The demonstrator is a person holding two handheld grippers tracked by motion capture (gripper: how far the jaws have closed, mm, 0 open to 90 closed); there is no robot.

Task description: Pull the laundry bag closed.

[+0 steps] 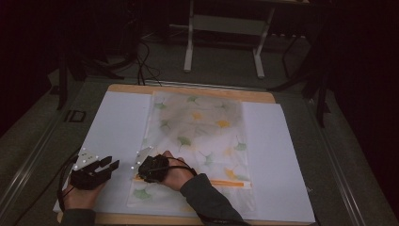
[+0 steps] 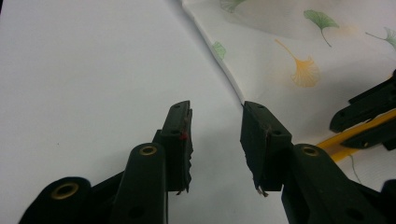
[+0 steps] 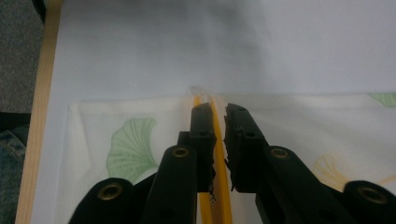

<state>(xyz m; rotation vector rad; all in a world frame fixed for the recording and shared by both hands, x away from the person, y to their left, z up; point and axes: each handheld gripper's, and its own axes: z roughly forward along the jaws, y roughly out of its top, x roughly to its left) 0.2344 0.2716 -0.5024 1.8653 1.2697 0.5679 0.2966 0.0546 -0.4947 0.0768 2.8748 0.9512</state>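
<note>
So the thing being worked on was a translucent zip bag (image 1: 197, 136) printed with ginkgo leaves, lying flat on a white sheet (image 1: 282, 155) that covered the wooden bench (image 1: 188, 89). The bag's yellow zipper strip (image 1: 226, 182) ran across its near end, close to the person's edge of the bench.

The right gripper (image 3: 217, 116) sat right at the left end of that zipper strip (image 3: 215, 205). Its fingers (image 3: 201, 135) were nearly clenched with the yellow strip running up between them, though I honestly couldn't tell if they were truly pinching it or just straddling it. Looked to me like a zip-sealing or opening step, but that's a guess.

The left gripper (image 2: 215, 130) hovered just off the bag's left edge (image 2: 224, 70), over bare white sheet. Its fingers (image 2: 180, 135) were spread apart, released, nothing between them.

If I were doing this step, I'd get the left gripper onto the bag's corner by the zipper end first, to pin it so the thin plastic doesn't bunch or slide along with the pull. Then keep the right fingers squared on the strip and travel straight along it, low to the sheet, without twisting off the track.
</note>
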